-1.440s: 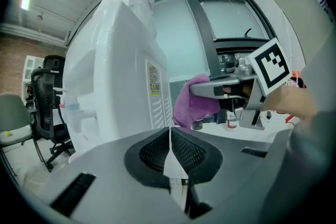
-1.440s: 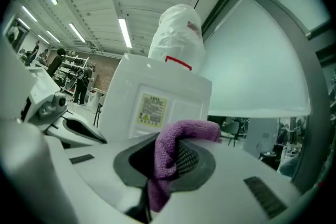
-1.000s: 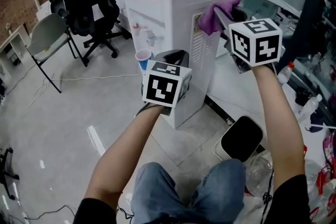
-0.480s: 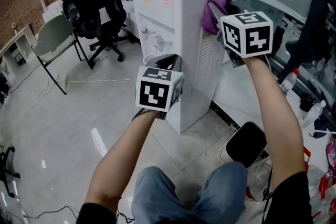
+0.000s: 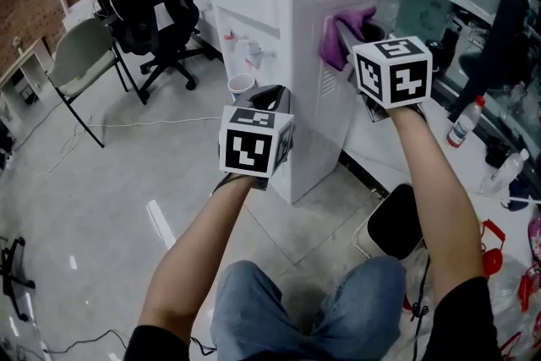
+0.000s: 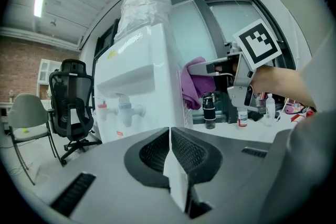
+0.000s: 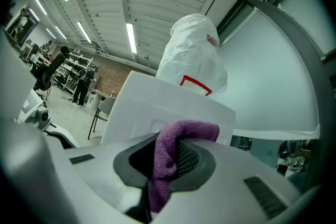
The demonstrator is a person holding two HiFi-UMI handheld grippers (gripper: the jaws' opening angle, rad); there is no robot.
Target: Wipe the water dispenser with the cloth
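The right gripper (image 5: pixel 346 37) is clenched on the purple cloth (image 5: pixel 356 19), holding it against the water dispenser (image 5: pixel 292 30) on its side panel near the top back corner, seemingly to rub there. The left gripper (image 5: pixel 272 100) hangs by the panel's front edge, jaws together on nothing, out of the way.

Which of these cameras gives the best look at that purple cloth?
The right gripper view: the purple cloth fills its middle, pinched between the jaws. The head view shows it small against the water dispenser; the left gripper view, small and distant.
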